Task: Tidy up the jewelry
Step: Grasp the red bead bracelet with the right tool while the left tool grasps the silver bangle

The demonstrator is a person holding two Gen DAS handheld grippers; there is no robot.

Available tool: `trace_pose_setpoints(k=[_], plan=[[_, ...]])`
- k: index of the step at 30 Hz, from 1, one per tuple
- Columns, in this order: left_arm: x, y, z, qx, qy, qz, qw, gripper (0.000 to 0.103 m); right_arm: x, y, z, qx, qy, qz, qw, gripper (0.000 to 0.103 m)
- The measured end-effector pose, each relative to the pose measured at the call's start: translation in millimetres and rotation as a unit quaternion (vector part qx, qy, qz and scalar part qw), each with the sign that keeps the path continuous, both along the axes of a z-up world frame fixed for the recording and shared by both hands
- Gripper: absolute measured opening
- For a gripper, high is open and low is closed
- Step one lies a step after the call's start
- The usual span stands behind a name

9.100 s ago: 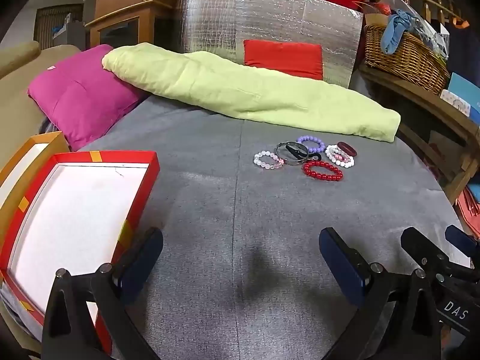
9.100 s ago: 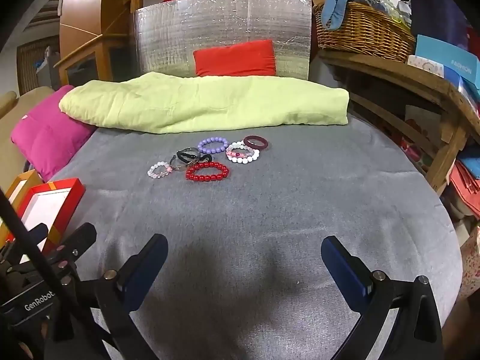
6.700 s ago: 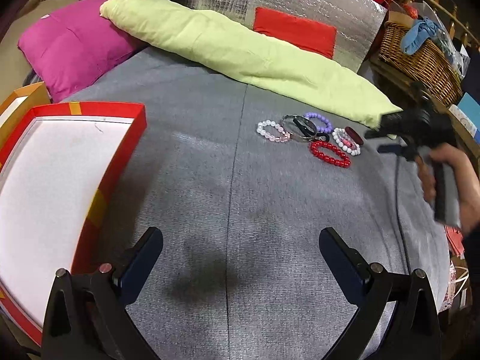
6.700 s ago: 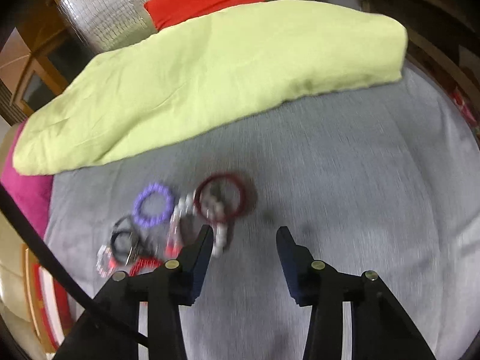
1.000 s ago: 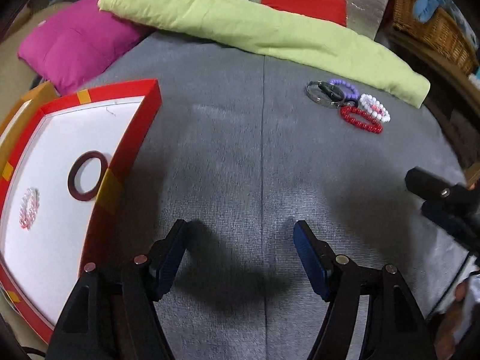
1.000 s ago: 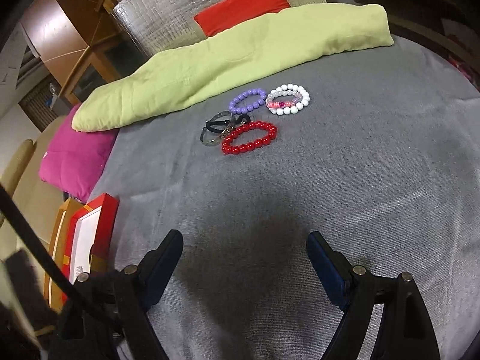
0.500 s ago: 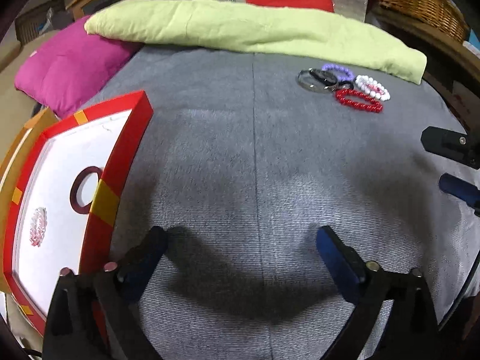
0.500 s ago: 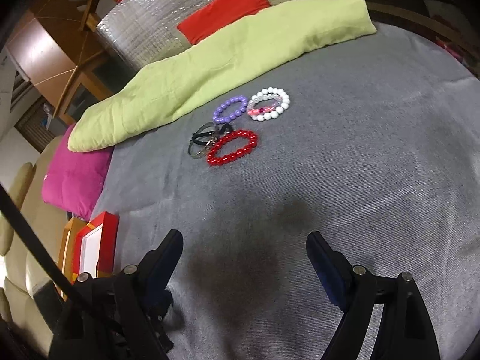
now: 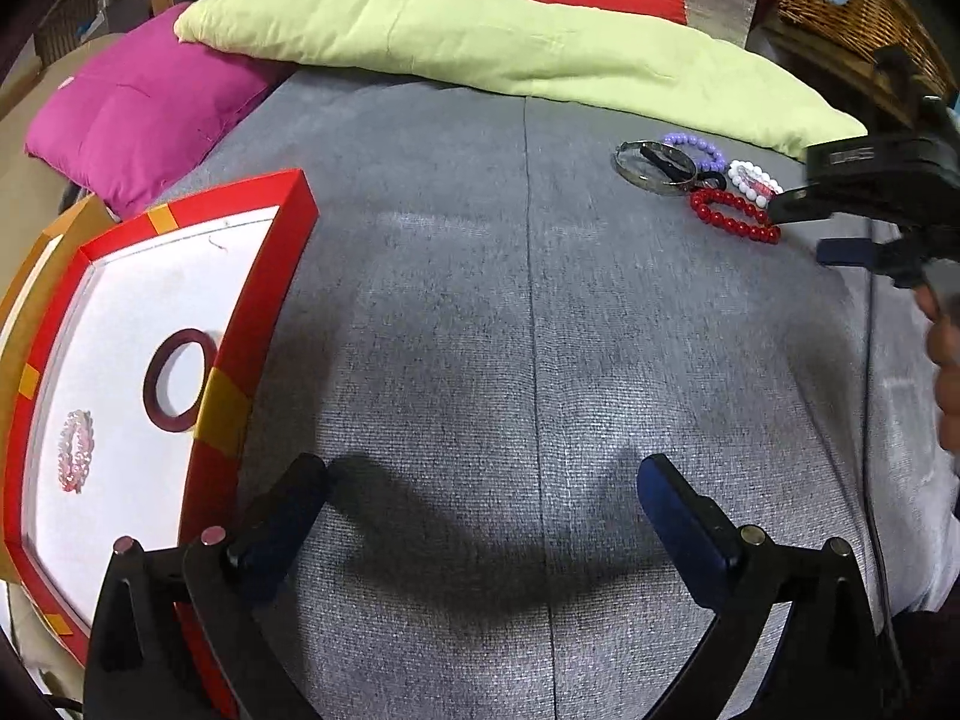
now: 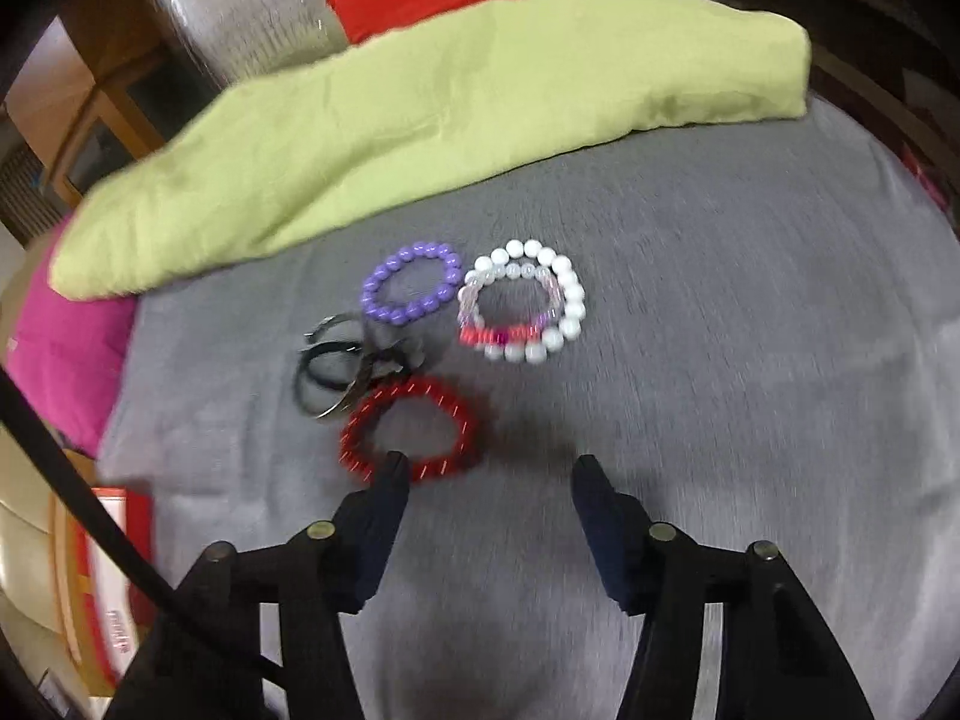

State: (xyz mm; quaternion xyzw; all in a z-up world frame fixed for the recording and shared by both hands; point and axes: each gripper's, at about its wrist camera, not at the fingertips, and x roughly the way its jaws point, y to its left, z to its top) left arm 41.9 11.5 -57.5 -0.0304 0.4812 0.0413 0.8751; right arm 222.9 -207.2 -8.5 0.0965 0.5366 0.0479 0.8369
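We see the red tray (image 9: 252, 306) at the near left, already holding a dark bangle (image 9: 177, 378). The red bead bracelet (image 10: 411, 429) lies far right on the grey cloth (image 9: 528, 324); it looks light, floppy and rollable, best pinched across its near arc. Our right gripper (image 10: 489, 468) hovers there, partly spread and empty, its left finger at the beads. The left gripper (image 9: 480, 498) gapes wide, empty.

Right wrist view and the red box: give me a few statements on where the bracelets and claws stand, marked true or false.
1. The right claw is shut on the red bead bracelet. False: it is open, just short of it.
2. The dark red bangle lies in the red box. True.
3. The purple bead bracelet is in the box. False: it lies on the grey cloth.
4. The left claw is open and holds nothing. True.
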Motion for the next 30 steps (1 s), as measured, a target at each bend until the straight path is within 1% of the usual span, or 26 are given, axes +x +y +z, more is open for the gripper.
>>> trace_pose_setpoints(k=[1,2,3,4,5,6,7,8,10,13,14,17,19,21,22,24,25,26,28,30], plan=[[1,0,0,-0.002,0.002,0.000,1.0000,0.102,4,2,-3,-0.005,0.004,0.001,1.000,0.057],[1,0,-1,-0.001,0.002,0.000,1.0000,0.102,7,7,-4,-0.020,0.000,0.007,1.000,0.056],[1,-1,0,0.000,0.002,-0.001,1.0000,0.102,8,12,-4,-0.038,-0.005,0.018,0.999,0.049],[1,-1,0,0.000,0.001,-0.002,1.0000,0.102,8,19,-5,-0.057,-0.006,0.034,0.998,0.032],[1,-2,0,-0.001,0.001,-0.005,1.0000,0.102,6,25,-6,-0.073,-0.008,0.047,0.996,0.027],[2,-3,0,-0.001,0.000,-0.007,1.0000,0.102,5,26,-6,-0.078,-0.010,0.050,0.996,0.024],[1,-4,1,0.000,-0.001,-0.009,1.0000,0.102,3,24,-6,-0.077,-0.009,0.051,0.996,0.016],[0,-5,1,0.003,-0.003,-0.012,0.9999,0.102,2,20,-5,-0.066,-0.007,0.047,0.997,0.011],[-3,-8,4,0.012,-0.013,-0.017,0.9997,0.102,-6,6,-3,-0.020,-0.004,0.034,0.999,0.010],[-7,-11,11,0.024,-0.035,-0.018,0.9989,0.102,-25,-17,-1,0.047,-0.012,0.012,0.999,0.010],[-7,-11,13,0.026,-0.039,-0.018,0.9987,0.102,-35,-23,-1,0.077,-0.015,0.002,0.997,0.010],[-9,-10,19,0.028,-0.060,-0.017,0.9976,0.102,-60,-35,-4,0.138,-0.018,-0.016,0.990,0.010],[-6,-9,26,0.018,-0.073,-0.016,0.9971,0.102,-74,-40,-6,0.176,-0.020,-0.026,0.984,0.010],[2,-10,31,-0.002,-0.080,-0.019,0.9966,0.102,-80,-40,-3,0.182,-0.029,-0.028,0.982,0.010],[12,-9,35,-0.020,-0.081,-0.016,0.9964,0.102,-82,-38,-2,0.179,-0.032,-0.024,0.983,0.010],[33,-10,41,-0.043,-0.076,-0.005,0.9962,0.102,-82,-35,-4,0.166,-0.035,-0.020,0.985,0.010],[46,-10,44,-0.055,-0.071,0.002,0.9959,0.100,-79,-33,-7,0.167,-0.030,-0.019,0.985,0.010],[58,-11,46,-0.063,-0.066,0.010,0.9957,0.097,-78,-34,-12,0.175,-0.023,-0.021,0.984,0.010],[88,-15,47,-0.067,-0.051,0.025,0.9961,0.080,-70,-36,-16,0.183,-0.019,-0.025,0.983,0.010],[109,-19,45,-0.068,-0.033,0.033,0.9966,0.072,-69,-40,-16,0.192,-0.018,-0.028,0.981,0.010]])
